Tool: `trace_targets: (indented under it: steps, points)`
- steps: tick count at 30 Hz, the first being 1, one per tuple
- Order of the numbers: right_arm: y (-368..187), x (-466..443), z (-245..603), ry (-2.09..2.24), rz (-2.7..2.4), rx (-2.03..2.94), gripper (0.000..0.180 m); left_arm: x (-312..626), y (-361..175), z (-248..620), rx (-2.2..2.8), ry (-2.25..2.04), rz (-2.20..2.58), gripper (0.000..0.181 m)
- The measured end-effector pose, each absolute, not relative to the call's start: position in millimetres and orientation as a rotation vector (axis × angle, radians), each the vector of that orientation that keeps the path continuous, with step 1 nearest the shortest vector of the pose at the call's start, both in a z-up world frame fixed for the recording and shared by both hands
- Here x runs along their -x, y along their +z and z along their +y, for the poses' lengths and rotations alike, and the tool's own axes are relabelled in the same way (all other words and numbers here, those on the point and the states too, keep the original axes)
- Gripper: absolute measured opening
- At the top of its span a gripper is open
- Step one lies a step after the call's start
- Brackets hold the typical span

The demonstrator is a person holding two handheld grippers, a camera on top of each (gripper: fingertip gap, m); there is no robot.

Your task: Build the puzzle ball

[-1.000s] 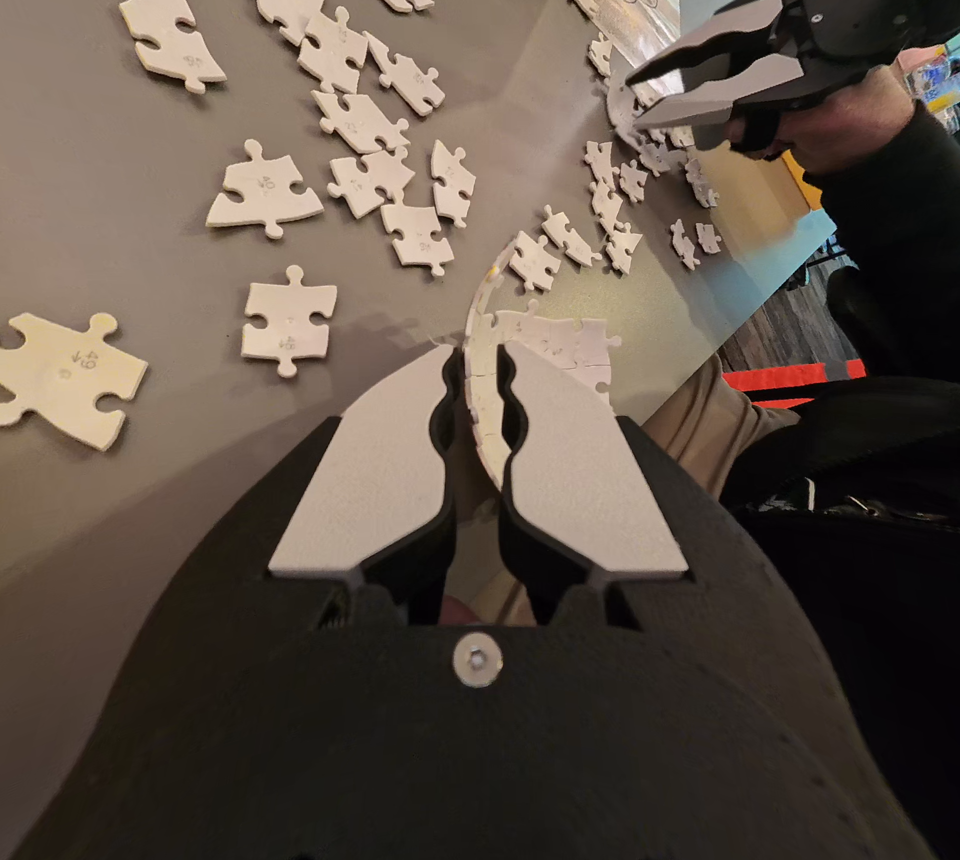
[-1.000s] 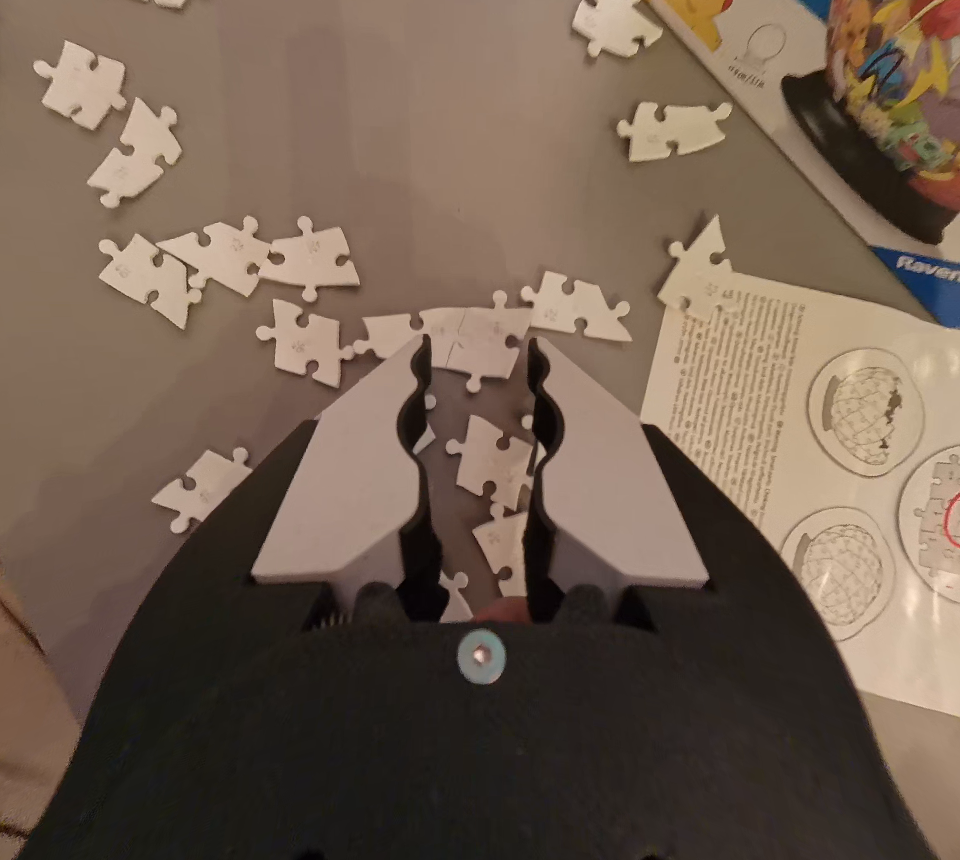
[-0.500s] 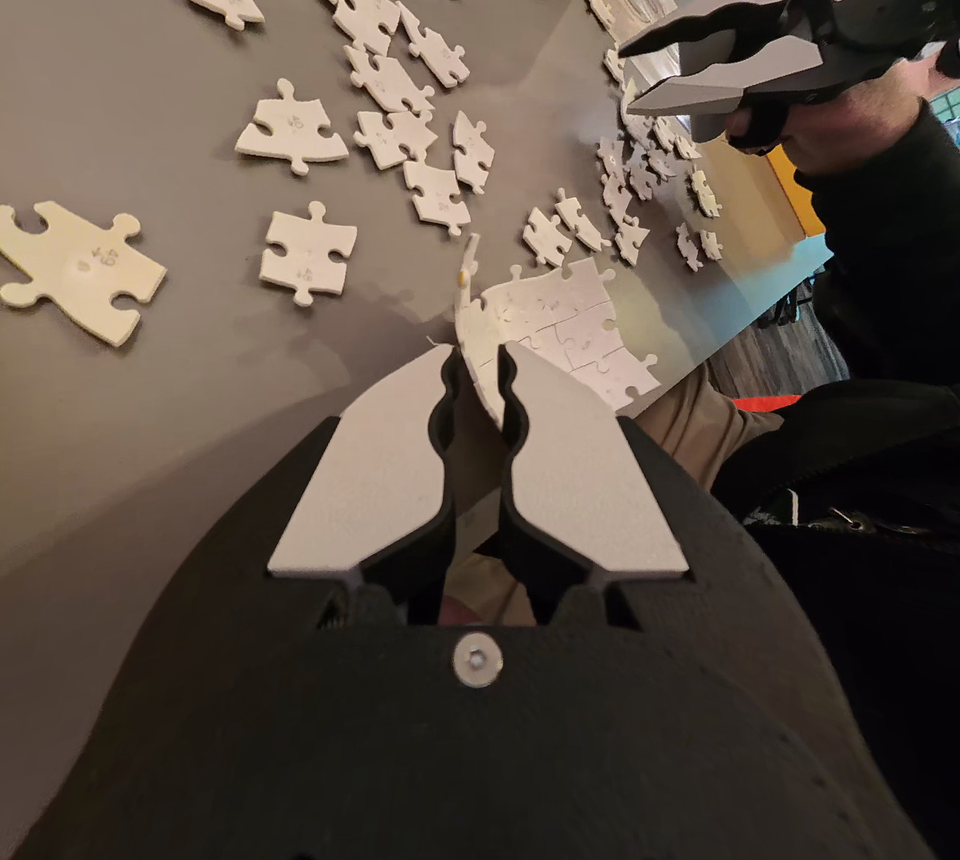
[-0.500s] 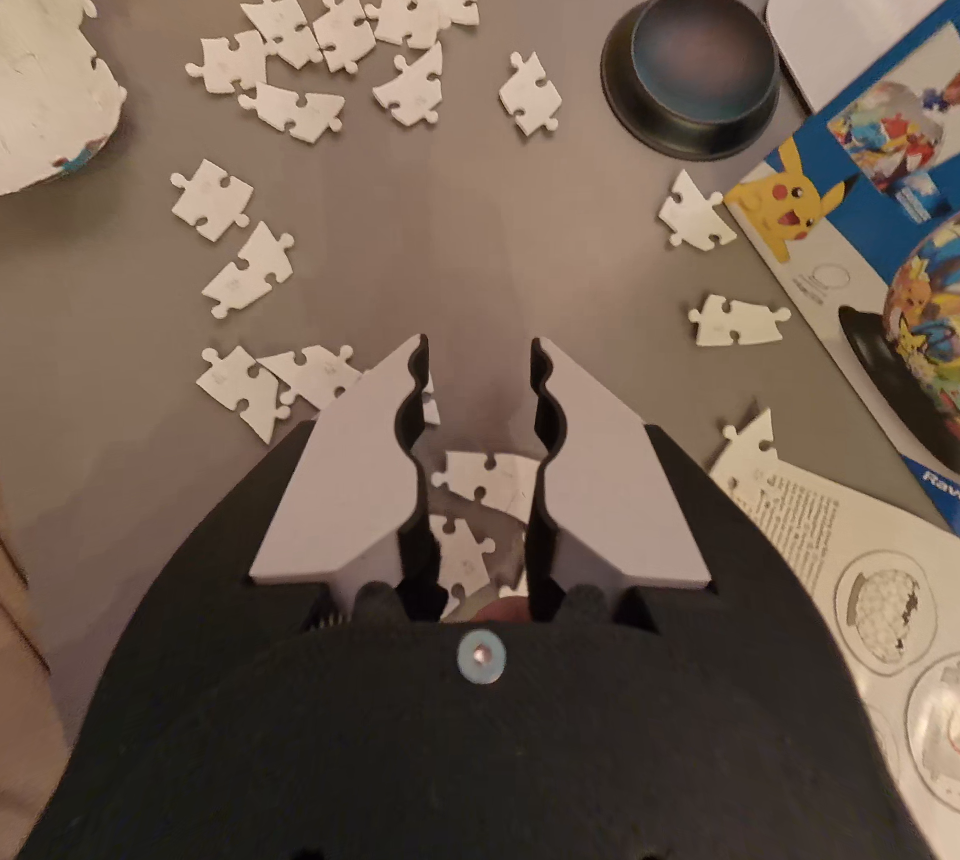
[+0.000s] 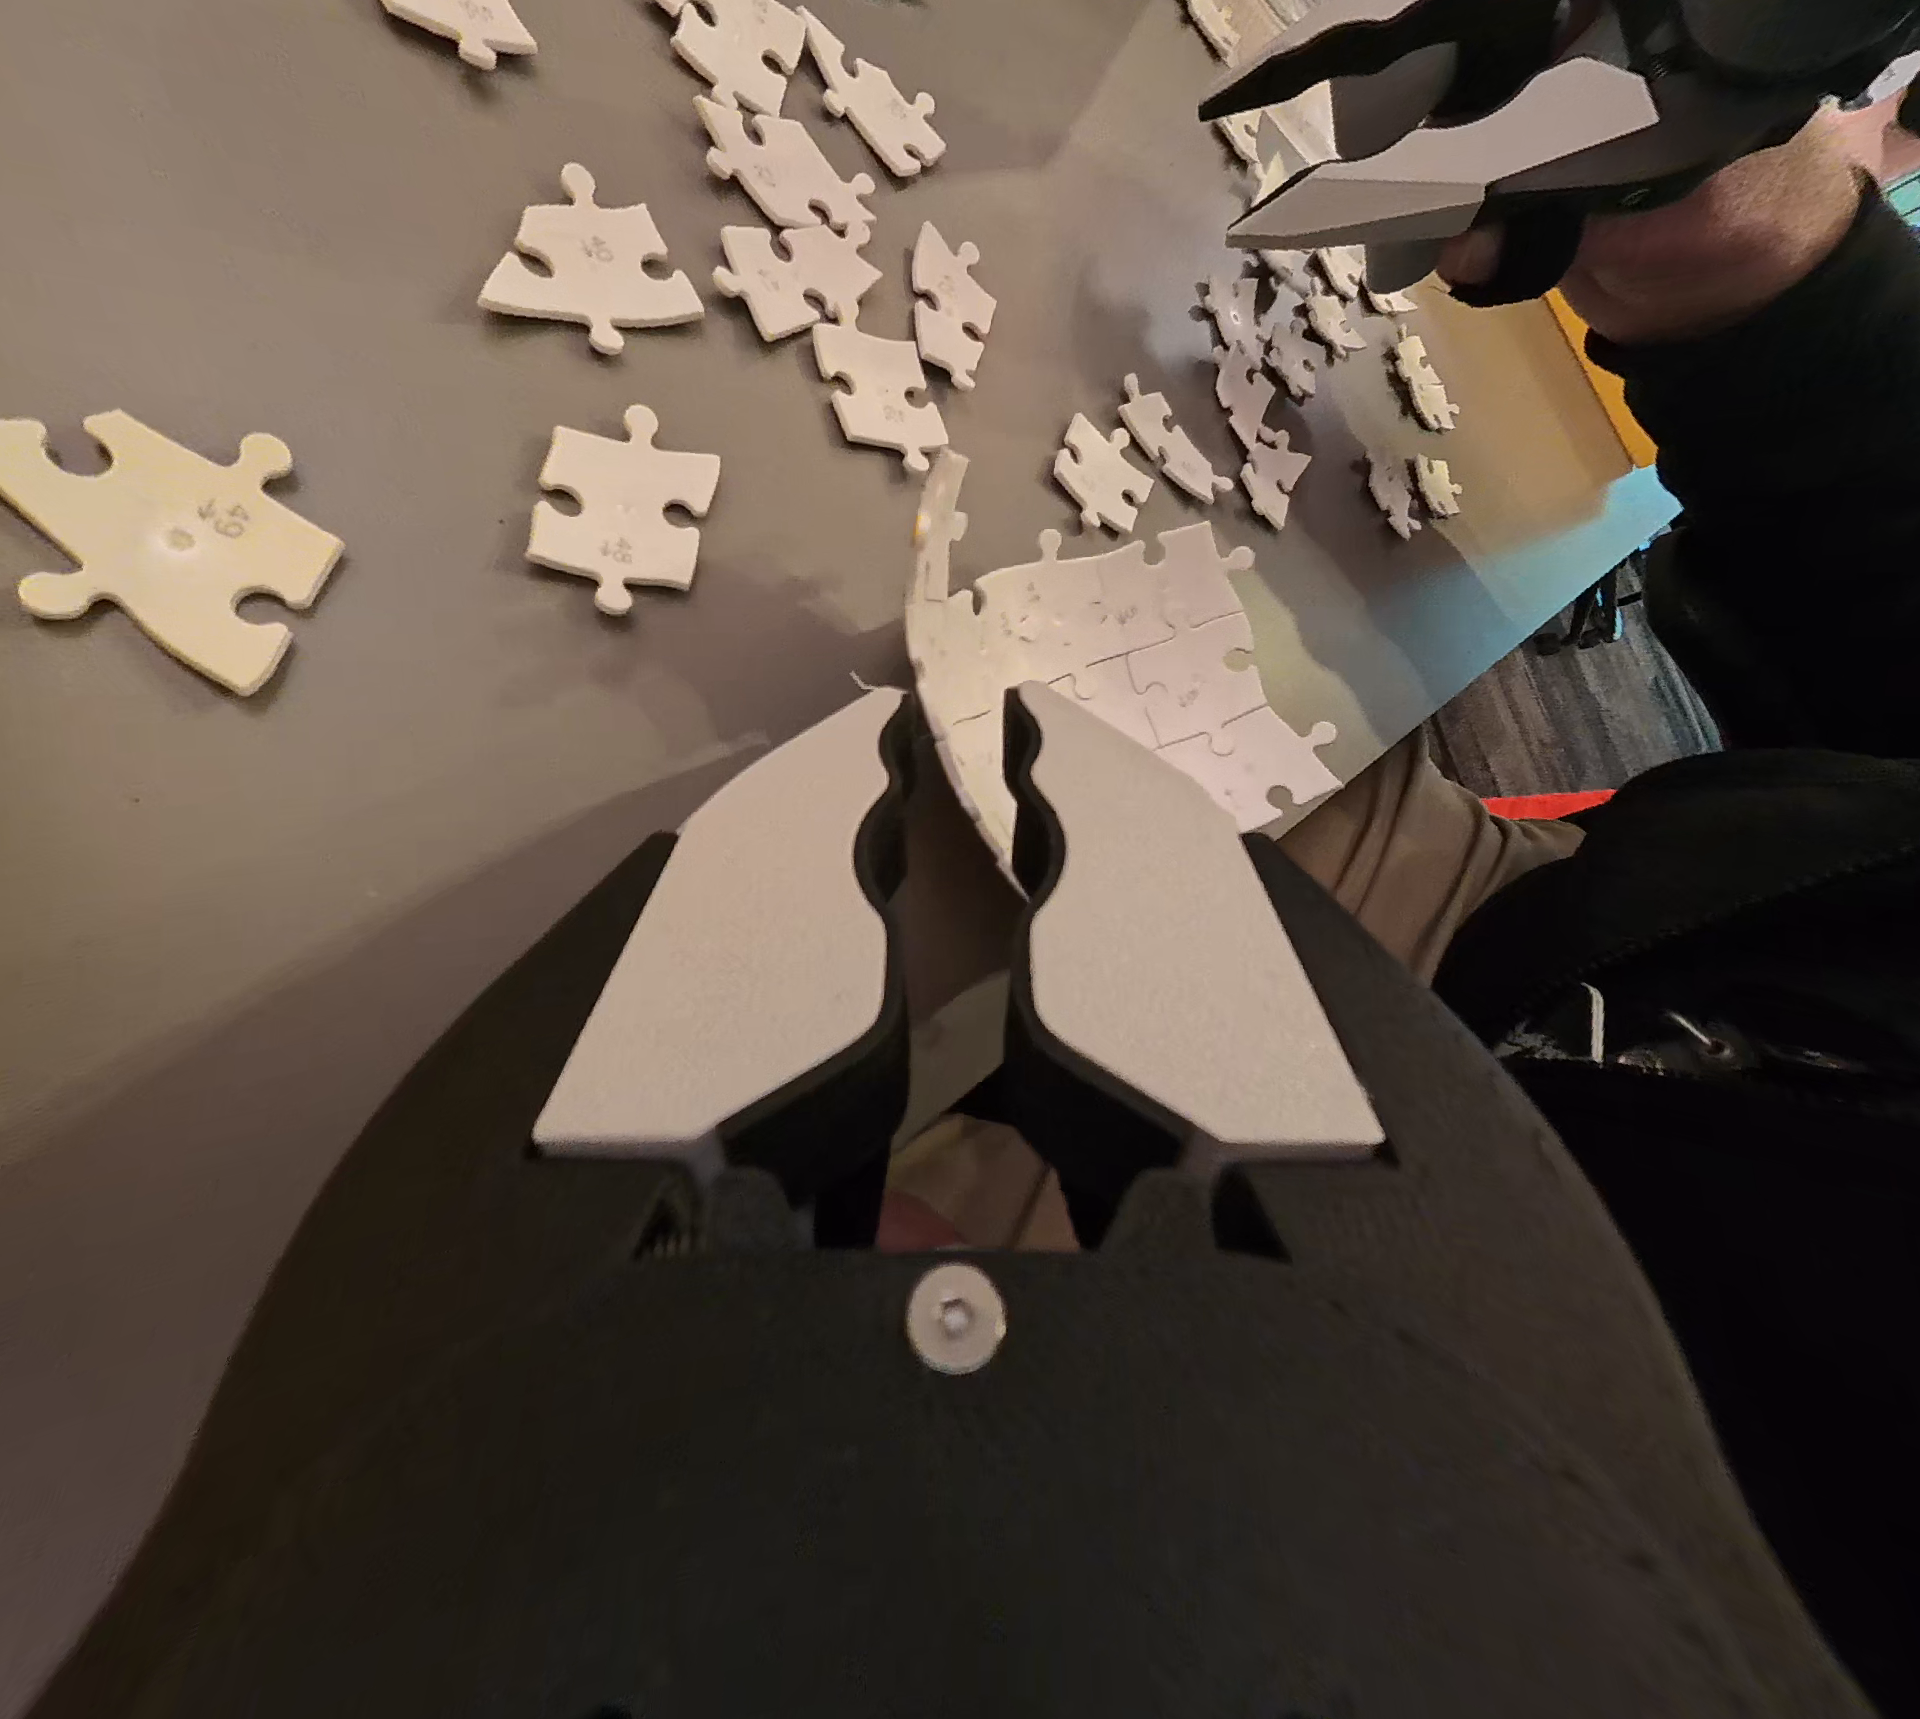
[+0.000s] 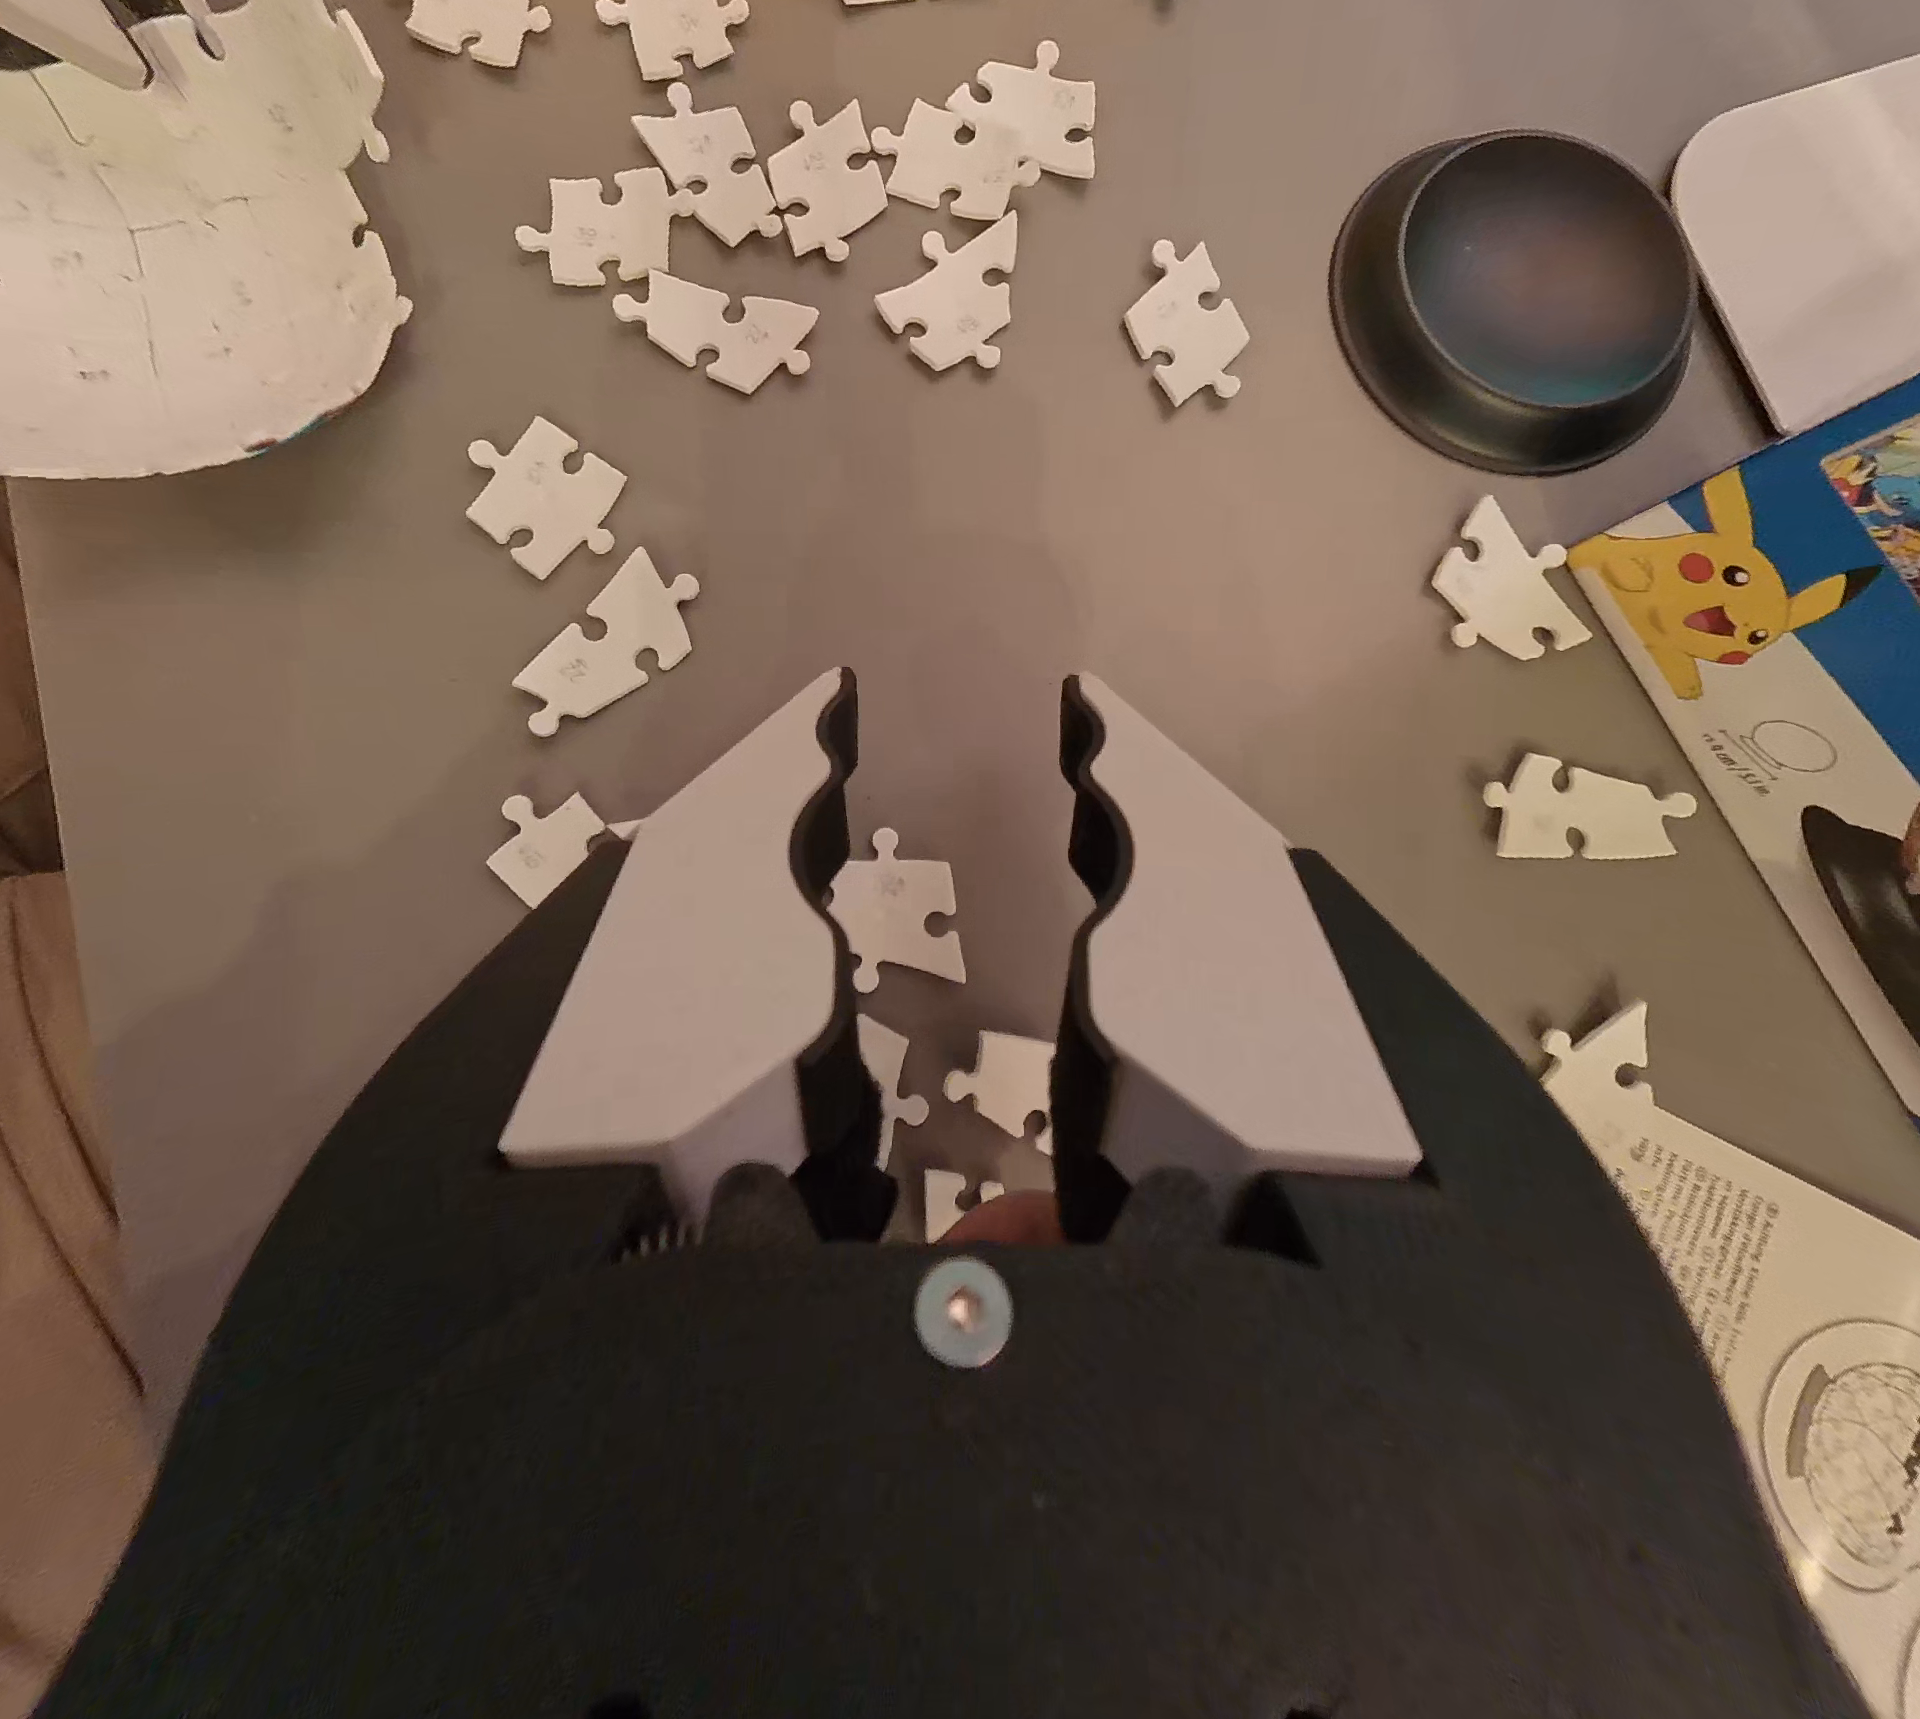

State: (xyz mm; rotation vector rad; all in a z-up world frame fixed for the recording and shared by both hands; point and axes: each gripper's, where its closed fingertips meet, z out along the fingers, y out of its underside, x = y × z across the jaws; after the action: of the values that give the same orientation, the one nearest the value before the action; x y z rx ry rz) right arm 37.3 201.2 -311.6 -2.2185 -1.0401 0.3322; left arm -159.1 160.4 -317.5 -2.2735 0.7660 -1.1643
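Shell section (image 5: 1143, 661) of the puzzle ball sits pinched in the left claw (image 5: 956, 713), jaws narrow on its curved wall, held above the near edge of the grey desk (image 5: 260, 838). A second ago this shell showed nearly edge-on to the left wrist view; now its concave inner face is turned toward the camera, numbered backs of several joined pieces visible. So the shell has been rotated in the grip, probably to present an open rim for the next piece.

Right claw (image 6: 958, 703) is empty, jaws wide apart. It has lifted and pulled back from the loose pieces beside the instruction sheet (image 6: 1766, 1357); its view now takes in more of the desk, including the black stand (image 6: 1512, 298), the box (image 6: 1766, 630) and the shell at the far left (image 6: 187, 235). In the left wrist view the right claw (image 5: 1236, 163) hangs in the air, well apart from the shell.

Loose white pieces (image 6: 727, 183) lie scattered face-down across the desk; one lies under the right claw, between its fingers (image 6: 904, 911), not touched.

Judgement: no piece was picked on that pass. Next step looks like choosing the correct numbered piece, so the ball is far from done — only a partial bowl exists.
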Motion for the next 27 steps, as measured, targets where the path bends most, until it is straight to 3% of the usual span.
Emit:
trace_targets:
  steps: [27]
  points:
    - [-315.6, -1.2, 166.1, 0.510, -1.205, 2.198, 0.038, 164.3, -307.6, 164.1, 2.227, -1.167, 0.775, 0.018]
